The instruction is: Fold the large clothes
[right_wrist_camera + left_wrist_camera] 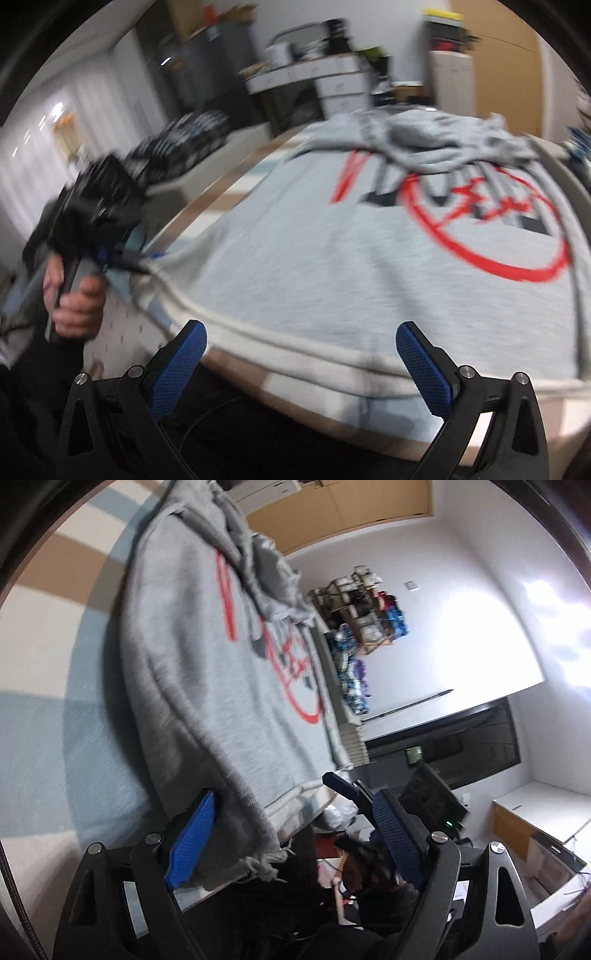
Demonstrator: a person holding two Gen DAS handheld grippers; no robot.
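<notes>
Both my grippers stand wide, empty — left gripper (291,827) at the grey hoodie's (351,266) seven-o'clock corner. I'd pinch both hem (295,343) corners squarely — then fold evenly.

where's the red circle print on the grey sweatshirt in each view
Left wrist: the red circle print sits centre, near the grey sweatshirt's right edge.
Right wrist: the print sits right of centre.
Shared landmark: the sweatshirt's ribbed hem, just ahead of the fingers.
</notes>
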